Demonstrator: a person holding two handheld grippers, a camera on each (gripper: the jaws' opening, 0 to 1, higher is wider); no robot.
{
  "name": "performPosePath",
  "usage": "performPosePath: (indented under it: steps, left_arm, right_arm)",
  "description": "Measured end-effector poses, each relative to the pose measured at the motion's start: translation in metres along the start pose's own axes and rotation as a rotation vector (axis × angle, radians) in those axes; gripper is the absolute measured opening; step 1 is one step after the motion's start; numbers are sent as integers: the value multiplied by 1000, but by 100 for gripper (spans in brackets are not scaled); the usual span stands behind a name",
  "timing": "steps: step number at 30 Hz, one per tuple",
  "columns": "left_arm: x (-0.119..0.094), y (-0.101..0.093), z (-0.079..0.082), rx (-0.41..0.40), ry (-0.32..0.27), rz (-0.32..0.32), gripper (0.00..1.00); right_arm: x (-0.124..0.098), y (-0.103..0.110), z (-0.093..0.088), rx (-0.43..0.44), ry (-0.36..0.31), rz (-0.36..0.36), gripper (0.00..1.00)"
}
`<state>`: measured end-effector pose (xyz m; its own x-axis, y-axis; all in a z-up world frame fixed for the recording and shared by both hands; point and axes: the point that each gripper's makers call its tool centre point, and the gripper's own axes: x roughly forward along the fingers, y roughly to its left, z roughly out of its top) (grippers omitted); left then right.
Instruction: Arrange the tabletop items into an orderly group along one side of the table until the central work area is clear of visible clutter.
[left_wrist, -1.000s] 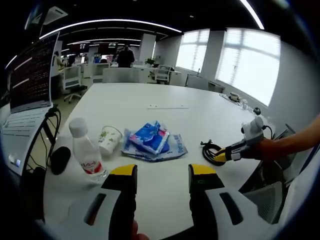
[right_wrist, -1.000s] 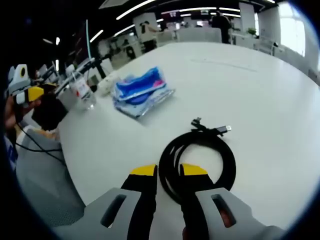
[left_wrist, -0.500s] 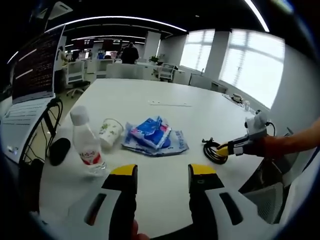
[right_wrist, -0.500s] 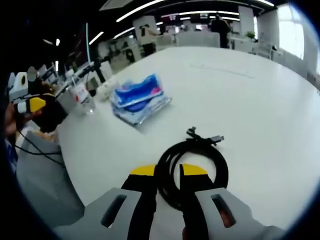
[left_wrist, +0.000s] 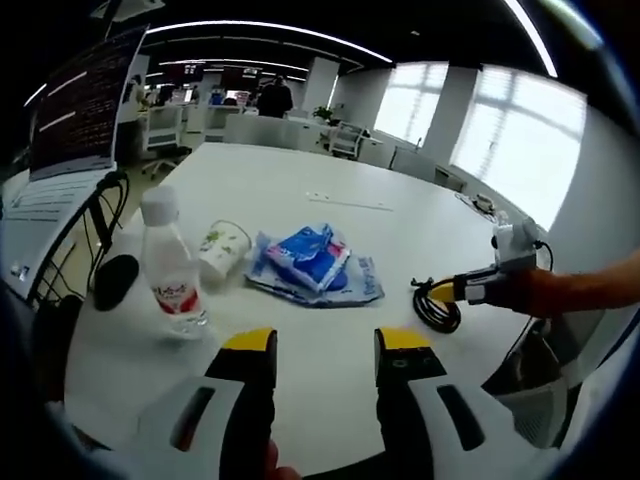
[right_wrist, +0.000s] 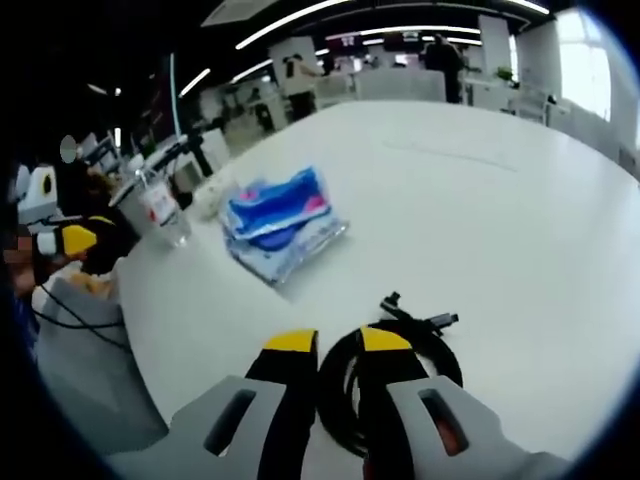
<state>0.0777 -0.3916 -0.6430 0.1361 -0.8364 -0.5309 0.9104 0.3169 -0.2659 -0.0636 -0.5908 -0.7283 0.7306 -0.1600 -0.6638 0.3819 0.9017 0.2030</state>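
My right gripper (right_wrist: 338, 348) is shut on a strand of the coiled black cable (right_wrist: 420, 345), whose plug ends poke out at the far side. In the left gripper view the same cable (left_wrist: 438, 308) hangs at the tips of the right gripper (left_wrist: 462, 290) near the table's right edge. A blue snack packet (left_wrist: 315, 262) lies mid-table, with a paper cup (left_wrist: 222, 250) on its side and an upright water bottle (left_wrist: 170, 280) to its left. My left gripper (left_wrist: 325, 350) hovers open over the near table edge, holding nothing. The packet (right_wrist: 280, 215) and bottle (right_wrist: 158, 205) lie beyond the cable.
A screen with lines of text (left_wrist: 75, 105) and dark cables with a black mouse-like object (left_wrist: 115, 280) crowd the left side. A thin pale strip (left_wrist: 350, 202) lies on the far part of the white table (left_wrist: 300, 190). Office desks and chairs stand beyond.
The right gripper has kept its hold and drawn the cable coil closer and partly off the table. The left gripper view has shifted slightly; bottle, cup and packet stay put.
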Motion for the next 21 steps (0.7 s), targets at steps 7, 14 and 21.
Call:
performPosePath:
  steps: [7,14,21]
  left_arm:
    - [15,4,0,-45,10,9,37]
    - [31,7,-7,-84,33,28,35]
    - [49,7,-5,-112,46,32,35]
  right_arm:
    - [10,4,12,5,-5,24,12]
    - [20,8,27,22,-12,56,12]
    - [30,10,42,14,-11,77,11]
